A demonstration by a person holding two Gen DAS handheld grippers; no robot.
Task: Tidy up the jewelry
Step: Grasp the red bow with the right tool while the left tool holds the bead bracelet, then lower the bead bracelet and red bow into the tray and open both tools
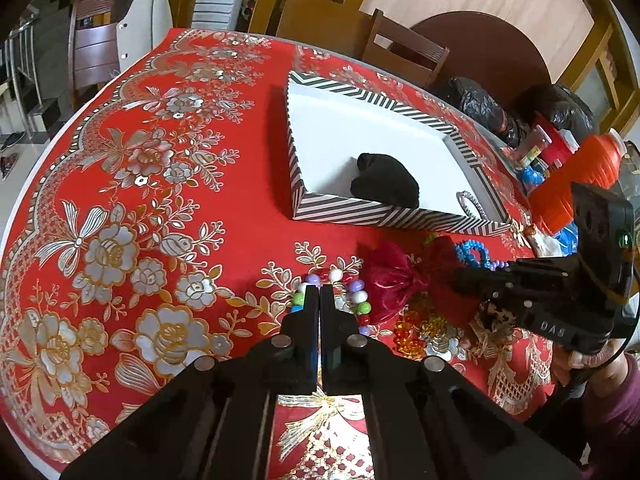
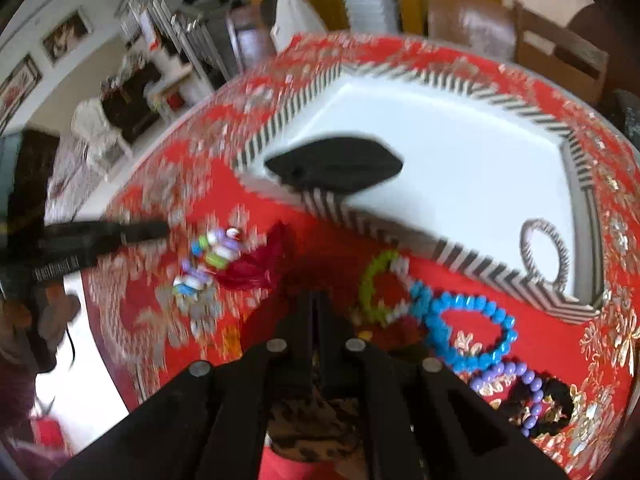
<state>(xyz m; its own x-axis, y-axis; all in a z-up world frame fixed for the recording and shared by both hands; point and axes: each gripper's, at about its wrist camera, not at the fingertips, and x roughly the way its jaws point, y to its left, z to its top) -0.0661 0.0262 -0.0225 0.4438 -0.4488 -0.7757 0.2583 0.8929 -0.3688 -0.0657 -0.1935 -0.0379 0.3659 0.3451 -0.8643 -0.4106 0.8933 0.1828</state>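
A striped box (image 1: 340,210) with a white inside holds a black pouch (image 1: 386,184) and a silver ring bracelet (image 1: 474,204); the box also shows in the right wrist view (image 2: 472,258). My left gripper (image 1: 320,292) is shut, its tips over a multicolour bead bracelet (image 1: 356,294) on the red cloth; whether it grips the beads I cannot tell. My right gripper (image 2: 318,300) is shut on a dark red organza pouch (image 1: 394,280). A blue bead bracelet (image 2: 468,328), a green bracelet (image 2: 370,292) and a purple bead string (image 2: 520,384) lie beside it.
The round table wears a red floral cloth (image 1: 140,200). An orange bottle (image 1: 576,176), black bags (image 1: 476,100) and small items crowd the far right edge. Amber beads (image 1: 420,332) lie near the pouch. Wooden chairs (image 1: 404,46) stand behind the table.
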